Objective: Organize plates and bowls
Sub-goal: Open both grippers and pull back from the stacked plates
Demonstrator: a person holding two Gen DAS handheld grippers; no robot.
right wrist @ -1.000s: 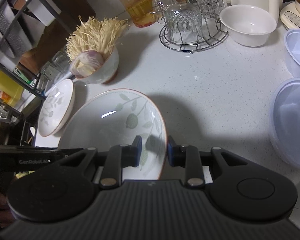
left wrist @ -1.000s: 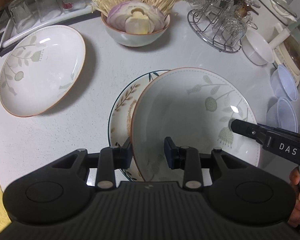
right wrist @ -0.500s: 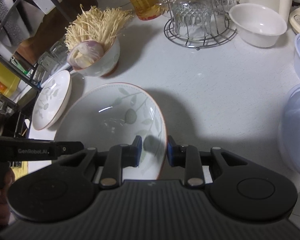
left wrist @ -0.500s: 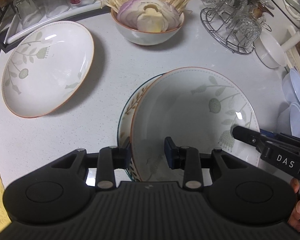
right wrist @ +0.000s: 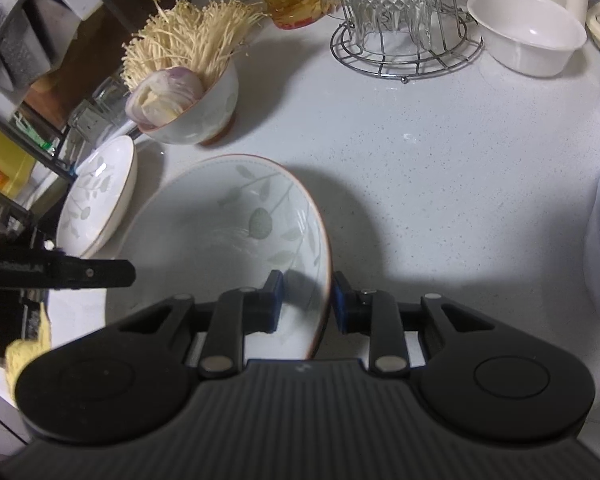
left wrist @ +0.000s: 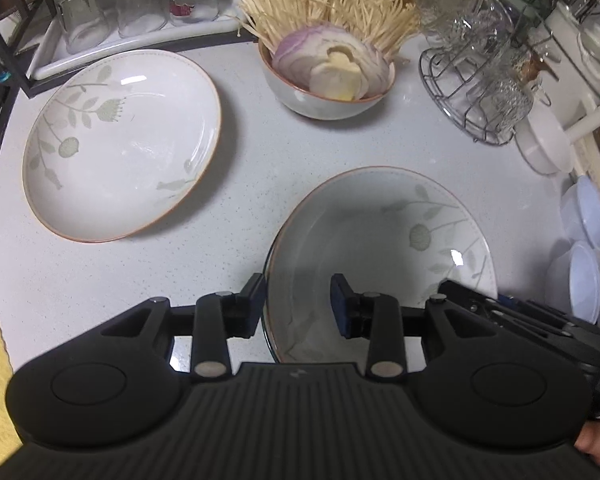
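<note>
Now that the brown-rimmed white ceramic leaf-print plate (left wrist: 380, 240) is covering the green-rimmed plate (left wrist: 267, 332) instead of sitting offset on it, the stack on the white speckled countertop (left wrist: 260, 184) is looking aligned. The right gripper (right wrist: 306, 304) is clamping the top plate's rim. The left gripper (left wrist: 296, 306) is straddling the rim, grip unclear.

The near plate (left wrist: 380, 240) is pale grey-white with a thin brown rim and sage-green leaf sprigs, and the far-left plate (left wrist: 120, 140) is creamier with the same pattern (stems, leaves and round seed heads). The bowl (left wrist: 324, 100) beyond is white with a brown rim, holding a purple-and-cream onion and beige mushrooms. The desk (left wrist: 260, 184) is white with fine speckles.
</note>
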